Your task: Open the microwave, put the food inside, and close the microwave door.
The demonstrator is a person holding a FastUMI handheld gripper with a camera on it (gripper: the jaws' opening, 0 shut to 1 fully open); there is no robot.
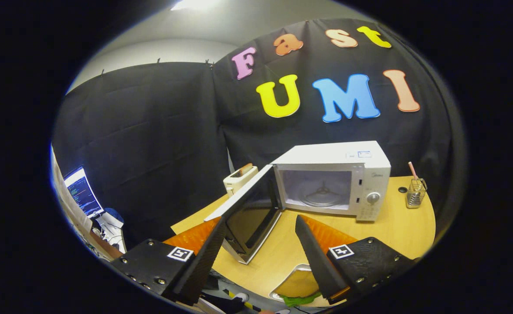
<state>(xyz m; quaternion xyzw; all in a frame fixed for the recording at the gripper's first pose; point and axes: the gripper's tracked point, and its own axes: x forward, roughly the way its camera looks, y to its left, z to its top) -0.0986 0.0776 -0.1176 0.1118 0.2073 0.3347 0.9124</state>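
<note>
The toaster point(240, 176) stands beside the open door point(248, 213), which swings out toward your jaws. The gripper point(260, 229) is spread and holds nothing. Judged step: door opened, food not yet loaded. The microwave point(335, 179) sits on the worktop point(395, 226) — cavity lit, turntable ring bare. The food dish point(297, 283), pale with something green, lies just below the jaws — descend and pinch its rim.

White microwave point(332, 181) on table, door point(249, 213) swung open.
</note>
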